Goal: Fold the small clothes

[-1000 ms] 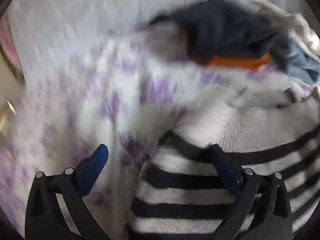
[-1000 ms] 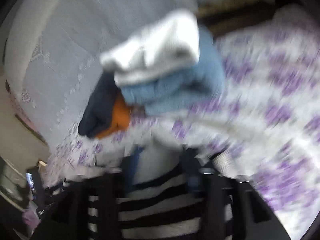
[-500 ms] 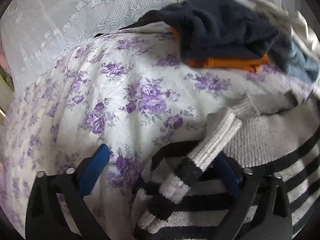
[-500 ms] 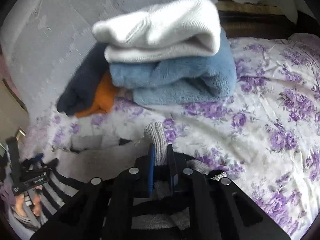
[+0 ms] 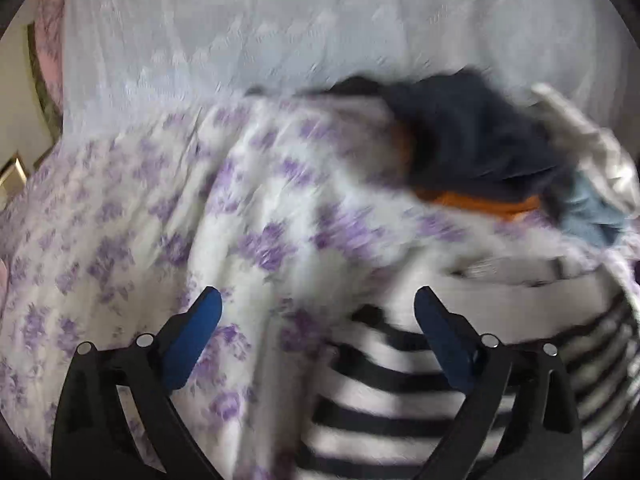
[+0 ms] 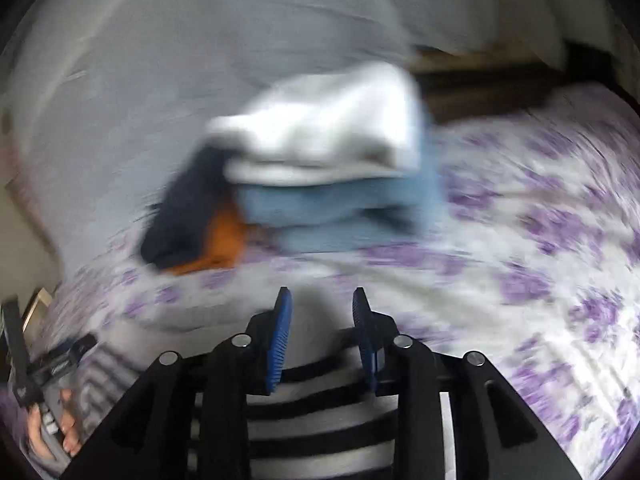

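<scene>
Striped sweater [image 5: 400, 392] lies on a purple-floral bedspread [image 5: 168, 216], both frames motion-blurred. Left gripper [image 5: 316, 322] hangs over it w/ jaws spread wide, nothing between them; sweater's edge sits under the right-hand blue finger, bare bedspread under the left-hand one. Right gripper [image 6: 322, 334] has jaws parted a narrower gap, the sweater [image 6: 320, 420] directly below and between them; can't tell if the pads touch the knit. Ahead of both sets of jaws: a stack of folded clothes [image 6: 320, 176], white on top, light blue beneath, w/ navy and orange pieces on its left side. Person's left hand [image 6: 52, 432] shows at right-wrist view's lower left, by the sweater's far edge.
</scene>
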